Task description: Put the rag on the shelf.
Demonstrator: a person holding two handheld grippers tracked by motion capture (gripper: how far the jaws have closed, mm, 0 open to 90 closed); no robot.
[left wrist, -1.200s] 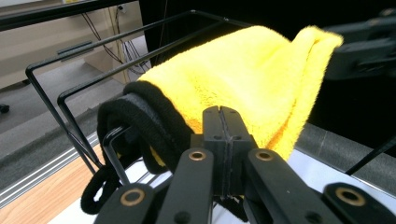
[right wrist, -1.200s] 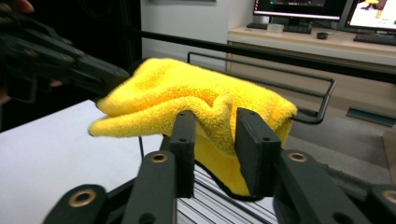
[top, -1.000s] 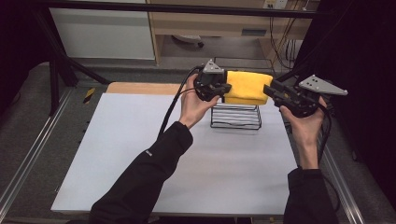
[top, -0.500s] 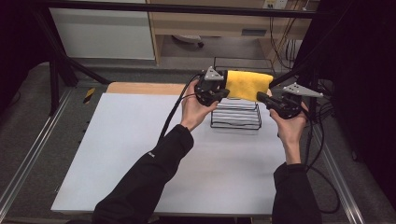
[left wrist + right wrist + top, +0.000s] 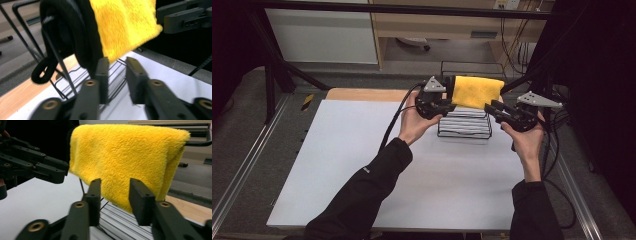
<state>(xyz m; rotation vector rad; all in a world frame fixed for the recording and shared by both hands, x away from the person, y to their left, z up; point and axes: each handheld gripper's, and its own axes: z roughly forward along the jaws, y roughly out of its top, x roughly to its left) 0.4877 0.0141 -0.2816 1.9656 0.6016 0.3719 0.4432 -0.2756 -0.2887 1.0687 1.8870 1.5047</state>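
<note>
Over the last second both hands have crept in toward the yellow cloth [image 5: 477, 91] draped over the black wire rack [image 5: 464, 127] at the bench's [image 5: 362, 165] far side; the left tool [image 5: 435, 103] and right tool [image 5: 499, 111] flank it, jaws parted and empty, so a two-sided pinch looks close.

Fluffy, deep-piled yellow cloth [image 5: 125, 162] drapes a thin black wire rack [image 5: 464, 127]; matt white desk [image 5: 362, 165] with a bare wood edge.
</note>
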